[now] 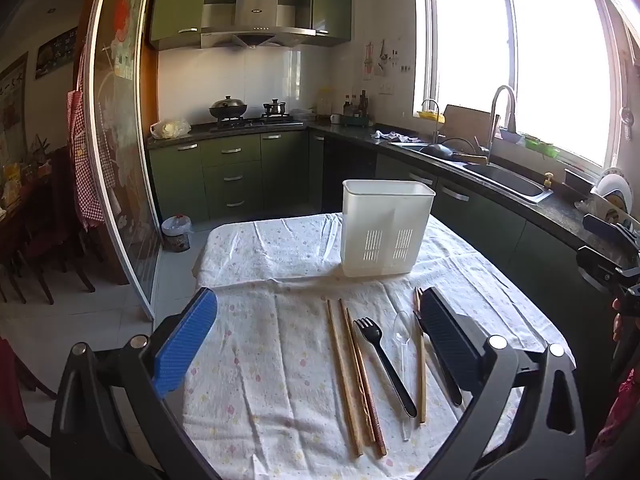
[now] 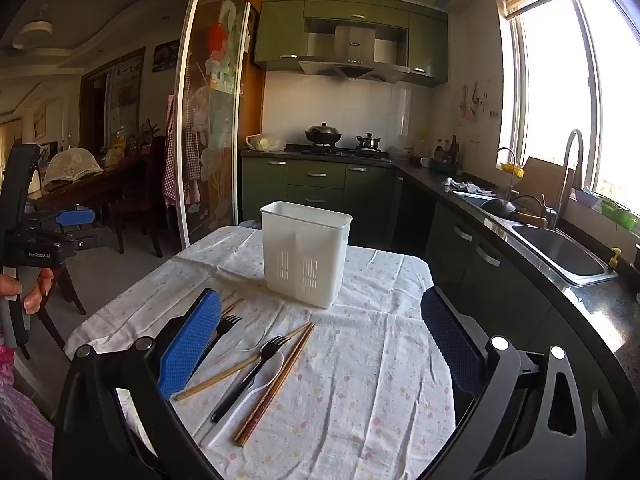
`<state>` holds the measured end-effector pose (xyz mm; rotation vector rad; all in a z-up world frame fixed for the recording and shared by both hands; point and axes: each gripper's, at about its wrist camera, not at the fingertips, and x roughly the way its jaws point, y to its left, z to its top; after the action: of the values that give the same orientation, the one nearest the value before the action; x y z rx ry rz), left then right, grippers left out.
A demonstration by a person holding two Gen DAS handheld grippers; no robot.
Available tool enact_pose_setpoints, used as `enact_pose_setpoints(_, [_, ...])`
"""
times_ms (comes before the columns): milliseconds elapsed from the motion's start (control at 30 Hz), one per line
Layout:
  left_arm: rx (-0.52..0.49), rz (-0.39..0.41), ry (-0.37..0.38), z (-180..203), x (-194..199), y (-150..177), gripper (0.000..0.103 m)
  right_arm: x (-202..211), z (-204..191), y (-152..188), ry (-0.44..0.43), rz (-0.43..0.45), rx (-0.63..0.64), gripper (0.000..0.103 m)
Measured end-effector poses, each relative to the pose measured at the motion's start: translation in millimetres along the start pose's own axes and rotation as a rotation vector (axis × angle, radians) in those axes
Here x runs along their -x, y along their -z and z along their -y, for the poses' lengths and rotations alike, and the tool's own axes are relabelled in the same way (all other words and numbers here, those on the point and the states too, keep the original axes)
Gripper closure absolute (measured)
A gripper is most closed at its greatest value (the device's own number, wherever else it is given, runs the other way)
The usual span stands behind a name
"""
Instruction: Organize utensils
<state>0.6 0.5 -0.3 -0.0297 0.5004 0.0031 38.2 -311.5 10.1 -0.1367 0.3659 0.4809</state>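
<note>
Both grippers hover wide open and empty above the near table edge: left gripper [image 1: 318, 336] with its blue pads spread either side of the utensil row, right gripper [image 2: 320, 344] likewise spread, holding nothing. Just below, on the floral tablecloth [image 1: 260, 360], lie loose wooden chopsticks [image 1: 344, 376], a black plastic fork [image 1: 386, 364] and a clear plastic spoon [image 1: 402, 344], roughly parallel; some chopsticks touch or overlap. Right wrist view shows a second black fork [image 2: 250, 376] resting across a white spoon [image 2: 244, 396], chopsticks crossing beside them. Farther back, well apart from the pile, the white slotted utensil holder [image 1: 384, 228] stands upright and appears empty; a central divider suggests two compartments. Judgement: task is at its start, first pick pending. Best to take one item at a time, closing across a handle clear of its neighbours, lift level, then tip upright over one compartment. Risk: thin chopsticks rolling or two being pinched together.
</note>
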Motion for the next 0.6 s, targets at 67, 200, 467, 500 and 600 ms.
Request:
enact_pose_setpoints(67, [-0.007,-0.009,0.012,1.8,0.4,-3.2,0.006,0.1,-0.3,-0.1,0.0,0.001,0.002,0.004])
enact_pose_setpoints(200, [-0.026,0.003,0.011,2.7,-1.0,-0.4,0.006,-0.9,0.8,-0.1,-0.002,0.001,0.001,0.004])
enact_pose_setpoints(467, [-0.034,0.001,0.025,6.3,-0.3,4.6,0.006,0.6,-1.4,0.3,0.004,0.005,0.009,0.004])
enact_pose_setpoints(500, [-0.032,0.001,0.025,5.3,1.2,3.1,0.006,0.2,-1.1,0.2,0.002,0.004,0.008,0.004])
enact_pose_setpoints(600, [-0.031,-0.001,0.028,5.8,1.9,3.4,0.006,-0.1,-0.8,0.1,0.002,0.003,0.008,0.004])
